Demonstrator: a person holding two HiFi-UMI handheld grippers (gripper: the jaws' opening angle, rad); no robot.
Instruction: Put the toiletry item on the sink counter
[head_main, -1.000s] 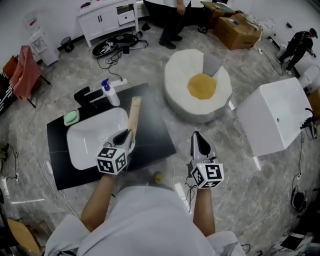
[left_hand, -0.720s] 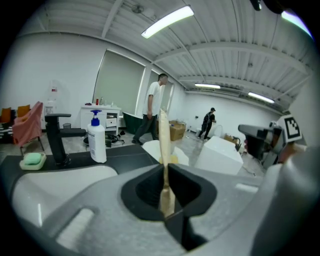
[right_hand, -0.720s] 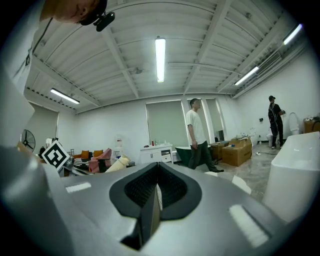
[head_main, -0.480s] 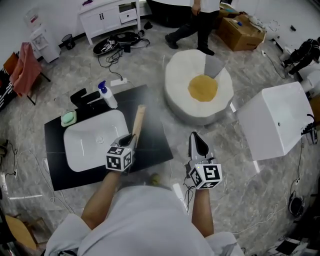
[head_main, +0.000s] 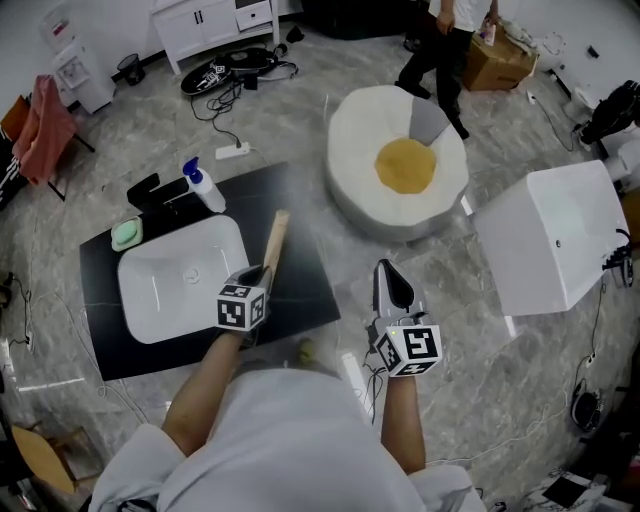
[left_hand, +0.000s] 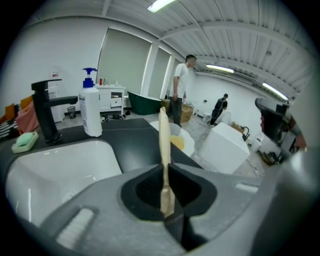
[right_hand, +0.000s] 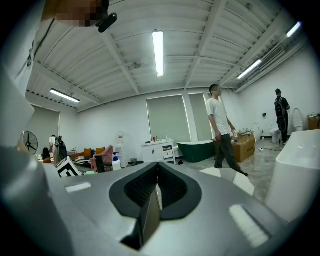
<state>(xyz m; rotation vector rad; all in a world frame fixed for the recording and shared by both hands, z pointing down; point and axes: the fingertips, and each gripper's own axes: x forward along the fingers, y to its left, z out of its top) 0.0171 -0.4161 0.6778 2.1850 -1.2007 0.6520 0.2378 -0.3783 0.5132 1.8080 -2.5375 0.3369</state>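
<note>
My left gripper (head_main: 257, 273) is shut on one end of a long, flat, pale wooden toiletry item (head_main: 274, 241). The item sticks out forward above the black sink counter (head_main: 305, 285), just right of the white basin (head_main: 135, 300). In the left gripper view the jaws pinch the wooden item (left_hand: 163, 145) edge-on, with the basin (left_hand: 30, 175) to its left. My right gripper (head_main: 391, 277) hangs over the marble floor to the right of the counter. It is shut with nothing between the jaws (right_hand: 156, 187).
A black faucet (head_main: 160, 192), a white pump bottle (head_main: 203, 187) and a green soap (head_main: 126, 233) stand behind the basin. A round white tub with a yellow middle (head_main: 400, 165), a white box (head_main: 560, 235) and a walking person (head_main: 450, 30) lie beyond. Cables trail on the floor.
My left gripper has shifted a little right with the wooden item, from over the basin's edge to over the black counter. The person at the back has walked right. The right gripper has barely moved.
</note>
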